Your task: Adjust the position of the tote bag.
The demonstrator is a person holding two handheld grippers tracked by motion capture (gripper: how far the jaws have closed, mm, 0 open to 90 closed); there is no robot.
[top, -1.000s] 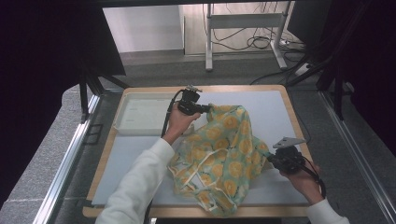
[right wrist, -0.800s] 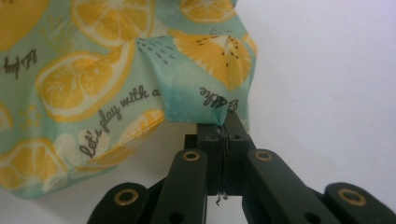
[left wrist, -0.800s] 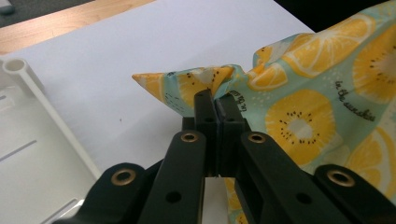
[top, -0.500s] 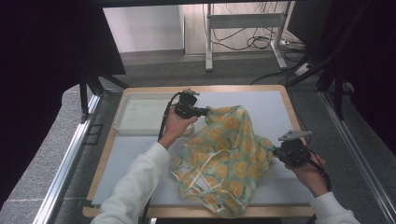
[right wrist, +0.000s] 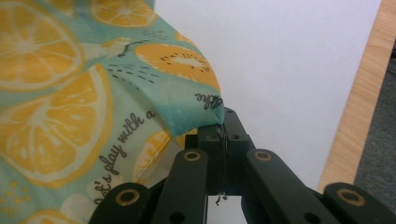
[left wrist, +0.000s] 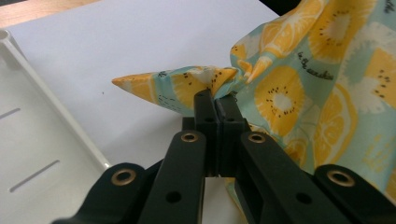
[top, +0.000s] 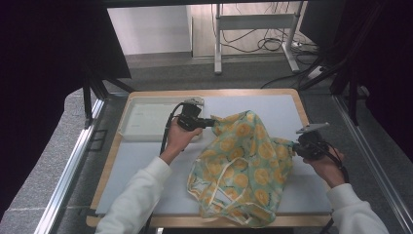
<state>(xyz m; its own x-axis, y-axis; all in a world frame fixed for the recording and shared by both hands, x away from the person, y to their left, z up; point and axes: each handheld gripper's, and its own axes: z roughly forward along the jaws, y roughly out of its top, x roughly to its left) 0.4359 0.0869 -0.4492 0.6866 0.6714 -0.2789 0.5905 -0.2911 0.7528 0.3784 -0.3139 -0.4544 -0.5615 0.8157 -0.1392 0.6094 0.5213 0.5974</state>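
From above we see the bag (top: 243, 165) spread on the worktop (top: 287, 105) beside a tray (top: 146, 119). Up close, left gripper (left wrist: 215, 95) and right gripper (right wrist: 223, 122) each pinch a corner; print reads "play with a".

Looks like a lab or test room: wooden-edged table (top: 302, 105) with white mat (top: 146, 161) inside black curtains (top: 44, 73), grey carpet floor (top: 48, 170), metal frame stand (top: 253, 22) and loose cables (top: 272, 44) behind.
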